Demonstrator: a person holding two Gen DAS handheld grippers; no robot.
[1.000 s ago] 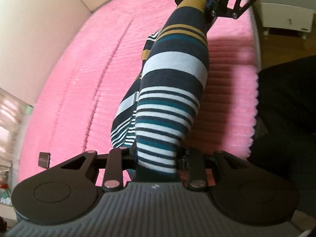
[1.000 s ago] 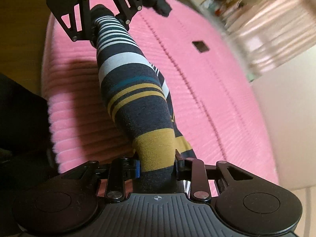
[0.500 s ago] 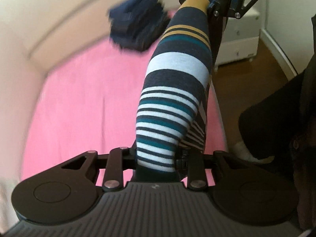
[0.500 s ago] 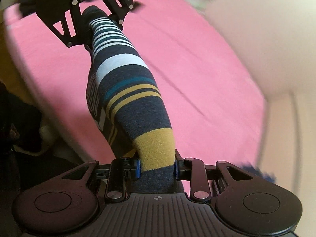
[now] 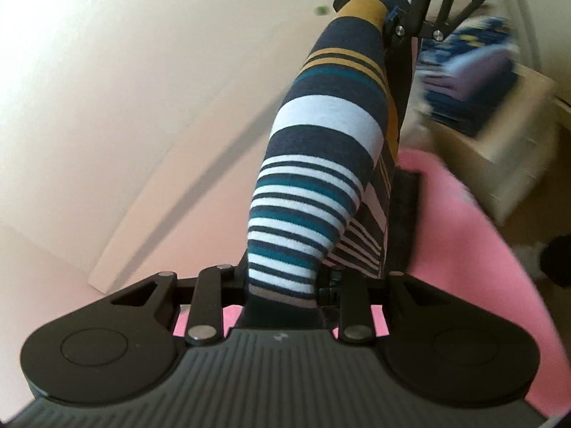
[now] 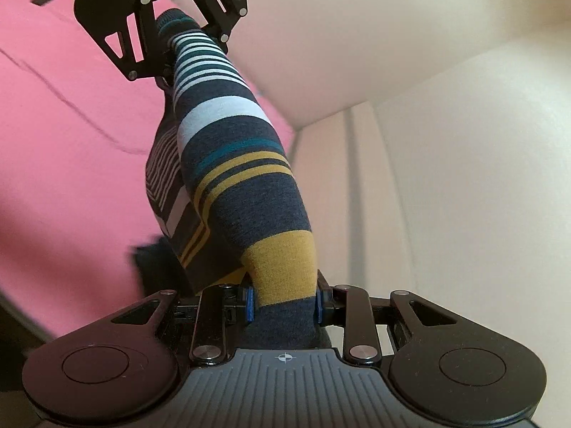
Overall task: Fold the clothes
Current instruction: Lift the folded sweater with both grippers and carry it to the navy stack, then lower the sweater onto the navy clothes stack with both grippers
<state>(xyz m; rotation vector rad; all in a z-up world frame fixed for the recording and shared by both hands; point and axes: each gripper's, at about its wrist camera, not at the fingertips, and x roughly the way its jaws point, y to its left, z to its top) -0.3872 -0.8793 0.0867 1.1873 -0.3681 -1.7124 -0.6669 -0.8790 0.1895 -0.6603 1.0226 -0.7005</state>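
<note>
A folded striped garment (image 5: 321, 149), navy with white, teal and mustard bands, hangs stretched between my two grippers in the air above the pink bed cover (image 5: 464, 235). My left gripper (image 5: 282, 285) is shut on its thin-striped end. My right gripper (image 6: 283, 303) is shut on its mustard-banded end. The garment also shows in the right wrist view (image 6: 235, 164), with a loose layer drooping below it. Each gripper shows at the top of the other's view: the right one (image 5: 396, 10), the left one (image 6: 178, 32).
A pile of folded blue clothes (image 5: 467, 82) lies on a beige box (image 5: 514, 157) past the bed's edge. A cream wall (image 6: 446, 142) stands close on one side. The pink bed (image 6: 64, 149) spreads below.
Both grippers have swung round with the garment still held taut. The view has turned from the bed toward the wall and the pile of blue clothes, which is now nearer.
</note>
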